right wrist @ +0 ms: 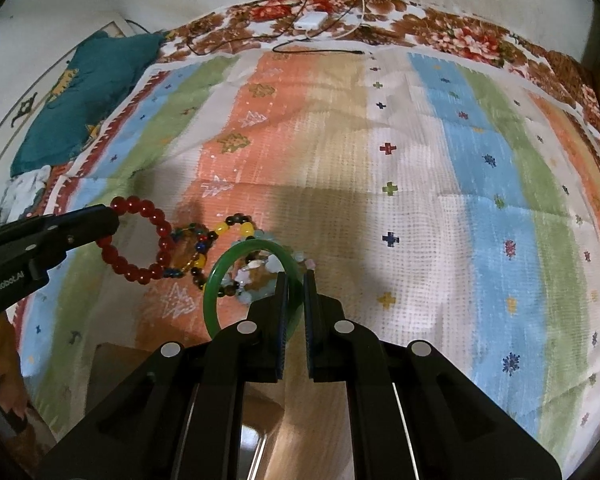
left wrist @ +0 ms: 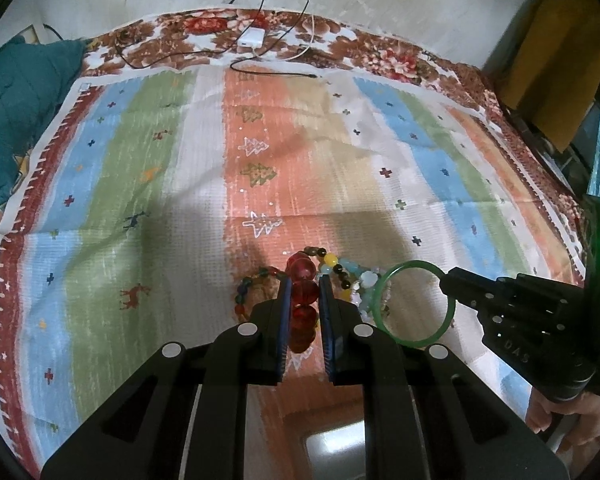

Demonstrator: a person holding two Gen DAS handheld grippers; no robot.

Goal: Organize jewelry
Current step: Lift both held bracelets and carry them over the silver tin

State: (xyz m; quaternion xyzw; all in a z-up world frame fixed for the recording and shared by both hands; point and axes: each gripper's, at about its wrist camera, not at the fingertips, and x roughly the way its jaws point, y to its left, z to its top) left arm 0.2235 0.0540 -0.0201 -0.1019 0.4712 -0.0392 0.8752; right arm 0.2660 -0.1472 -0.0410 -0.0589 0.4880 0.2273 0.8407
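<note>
The red bead bracelet (left wrist: 302,294) was clamped in the closed left tool (left wrist: 303,304) at lower centre; the green bangle (right wrist: 216,280), just right of it, was gripped by the closed right tool (right wrist: 296,292), above the bedspread (left wrist: 340,140).

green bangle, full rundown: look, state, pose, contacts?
The green bangle is one plain closed ring, smooth and glossy, jade-like or glass. It looks intact. The right gripper is shut on its rim, holding it tilted above the striped cloth. Through and behind the hoop, the pale bead strand lies on the cloth; whether they touch cannot be told. The red bead bracelet is apart, in the left gripper.
</note>
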